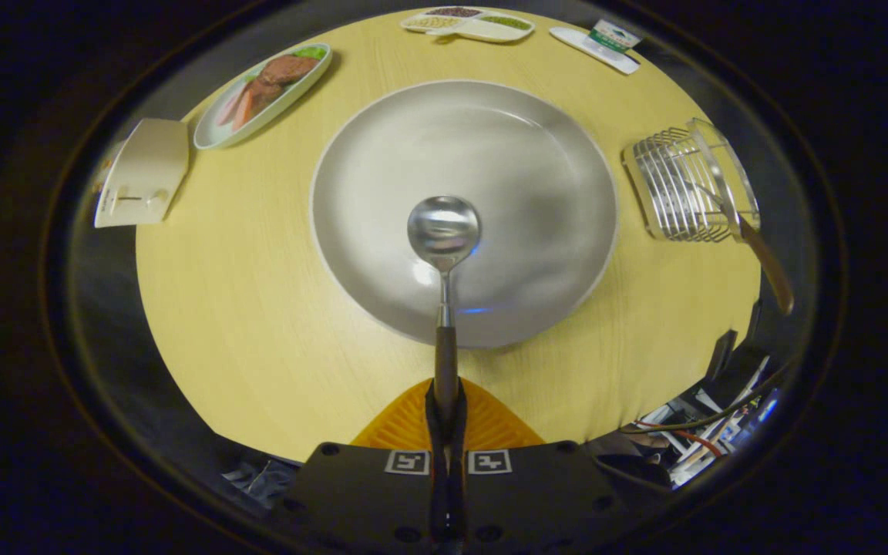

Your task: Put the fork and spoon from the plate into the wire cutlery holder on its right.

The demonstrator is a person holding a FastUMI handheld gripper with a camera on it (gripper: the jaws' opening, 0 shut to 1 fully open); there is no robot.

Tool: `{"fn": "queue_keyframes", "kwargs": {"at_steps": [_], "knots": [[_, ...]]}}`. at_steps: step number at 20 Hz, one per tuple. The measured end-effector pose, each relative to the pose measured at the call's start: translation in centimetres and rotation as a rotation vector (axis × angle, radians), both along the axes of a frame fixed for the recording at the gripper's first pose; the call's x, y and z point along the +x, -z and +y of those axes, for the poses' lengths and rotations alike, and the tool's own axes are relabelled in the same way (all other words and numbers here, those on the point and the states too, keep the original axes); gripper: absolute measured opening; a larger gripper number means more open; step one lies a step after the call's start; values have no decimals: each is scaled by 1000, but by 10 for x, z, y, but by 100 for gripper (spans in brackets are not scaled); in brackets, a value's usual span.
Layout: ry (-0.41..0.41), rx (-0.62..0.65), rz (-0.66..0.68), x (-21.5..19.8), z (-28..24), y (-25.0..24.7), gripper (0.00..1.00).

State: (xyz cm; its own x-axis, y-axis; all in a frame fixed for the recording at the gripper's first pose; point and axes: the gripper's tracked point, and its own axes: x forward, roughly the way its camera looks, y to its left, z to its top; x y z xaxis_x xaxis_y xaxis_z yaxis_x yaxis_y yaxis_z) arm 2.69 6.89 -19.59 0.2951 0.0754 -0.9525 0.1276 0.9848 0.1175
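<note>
1. The hand-held gripper [445, 408] has its two fingers closed tight on the brown wooden handle of a shiny steel spoon [444, 231], both pressing on it from either side.
2. The spoon points straight ahead from the fingers, its round bowl face-up over the near half of a large round grey plate [552, 139]; whether the bowl touches the plate or hangs just above it cannot be told.
3. The plate sits in the middle of a round pale-yellow wooden table [259, 324].
4. To the right of the plate, apart from its rim, stands the silver wire cutlery holder [671, 193].
5. A fork with a brown wooden handle [752, 247] already leans in that holder, its handle sticking out toward the near right edge of the table.
6. Beyond the plate on the left lies an oval white dish with toy meat and greens [263, 92], and just left of it a cream toy toaster [143, 173] at the table's edge.
7. At the far edge sit a white divided tray with coloured fillings [467, 23] and a small white-and-green carton on a flat white piece [606, 42].
8. Between spoon and holder lie only the plate's right half and bare table.
9. Loose cables [691, 439] show below the table on the near right.
</note>
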Motion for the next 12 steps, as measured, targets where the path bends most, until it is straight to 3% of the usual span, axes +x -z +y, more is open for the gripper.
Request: {"fn": "queue_keyframes", "kwargs": {"at_steps": [7, 12], "knots": [[16, -8, -8, -20, -11, -32, 4], [120, 36, -51, -14, -38, -81, 4]]}}
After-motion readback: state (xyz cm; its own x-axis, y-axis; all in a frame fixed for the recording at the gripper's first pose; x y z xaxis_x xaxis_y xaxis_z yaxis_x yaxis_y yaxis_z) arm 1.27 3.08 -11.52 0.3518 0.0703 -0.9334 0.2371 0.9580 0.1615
